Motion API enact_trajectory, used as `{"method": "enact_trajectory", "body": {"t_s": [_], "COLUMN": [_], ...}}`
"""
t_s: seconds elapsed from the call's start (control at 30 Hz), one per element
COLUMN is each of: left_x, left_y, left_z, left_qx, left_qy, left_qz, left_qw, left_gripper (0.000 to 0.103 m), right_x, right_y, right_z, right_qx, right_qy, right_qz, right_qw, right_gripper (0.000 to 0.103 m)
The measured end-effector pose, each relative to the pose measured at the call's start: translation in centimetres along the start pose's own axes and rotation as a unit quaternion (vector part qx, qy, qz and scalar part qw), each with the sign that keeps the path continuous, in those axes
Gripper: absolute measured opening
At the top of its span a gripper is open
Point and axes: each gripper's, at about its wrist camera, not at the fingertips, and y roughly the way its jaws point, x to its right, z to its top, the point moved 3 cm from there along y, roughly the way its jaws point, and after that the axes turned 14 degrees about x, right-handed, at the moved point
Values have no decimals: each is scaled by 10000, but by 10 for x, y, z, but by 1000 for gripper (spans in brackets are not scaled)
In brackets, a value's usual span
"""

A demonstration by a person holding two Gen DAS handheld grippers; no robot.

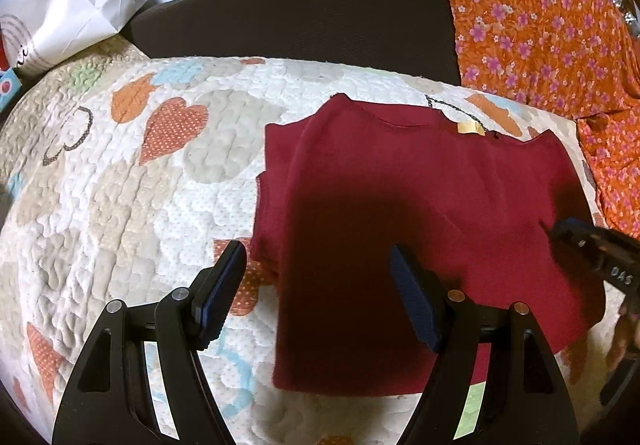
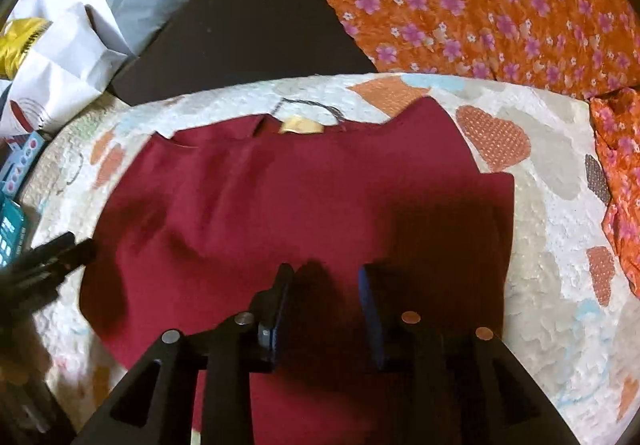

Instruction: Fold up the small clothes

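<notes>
Dark red top (image 1: 424, 181) lies flat on the quilted heart-print cover (image 1: 132, 181), neckline and tan label (image 1: 467, 128) at the far edge. In the left wrist view its left side is doubled over: a straight folded edge runs from the near hem up toward the shoulder, with an underlying layer showing beside it. In the right wrist view the opposite side lies spread, the sleeve corner reaching out toward the orange hearts.

Left gripper (image 1: 318, 289) hovers above the near left part of the top, jaws spread wide, nothing between them. Right gripper (image 2: 326, 305) sits over the near middle of the garment, jaws also parted and empty; its shadow falls on the cloth. Whether its pads touch the fabric cannot be told.

Orange floral fabric (image 2: 480, 5) lies beyond the cover to the right, well apart from the work. A dark flat panel (image 1: 304, 9) and white paper bags (image 1: 72, 5) sit behind.

Judgement: one side fold looks done; the step in hand is likely the matching fold of the right side, or the hem-to-neck fold. Either gripper must first come down and pinch an edge. For the side fold, the right sleeve corner and right hem corner are the natural pinch points, carried across to meet the folded edge. Thin knit may drag and undo the first fold if lifted too little.
</notes>
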Motion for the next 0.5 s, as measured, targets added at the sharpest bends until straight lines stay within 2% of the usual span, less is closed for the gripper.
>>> {"method": "enact_trajectory", "body": {"t_s": [0.1,0.23,0.33,0.4,0.5], "left_x": [-5,-10,-8,-7,-14], "left_y": [2,13,23,31,40], "left_z": [0,-2,-1,-1,-4], "left_qx": [22,1,-35,-127,-296], "left_qy": [-81,-214,-169,-157,-248], "left_qz": [-21,-33,-38,-61,1], "left_qw": [10000,9998,9998,9998,9993], "left_gripper": [74,74,74,74,74], "right_x": [-10,-6,4,12,7], "right_y": [-8,-12,-5,9,9], "right_z": [4,3,-2,-15,-18], "right_qx": [162,266,192,-87,-3], "right_qy": [-127,16,56,72,-173], "right_qz": [-78,-216,-380,-459,-481], "right_qw": [9998,9994,9991,9989,9987], "right_gripper": [32,32,34,37,38]}}
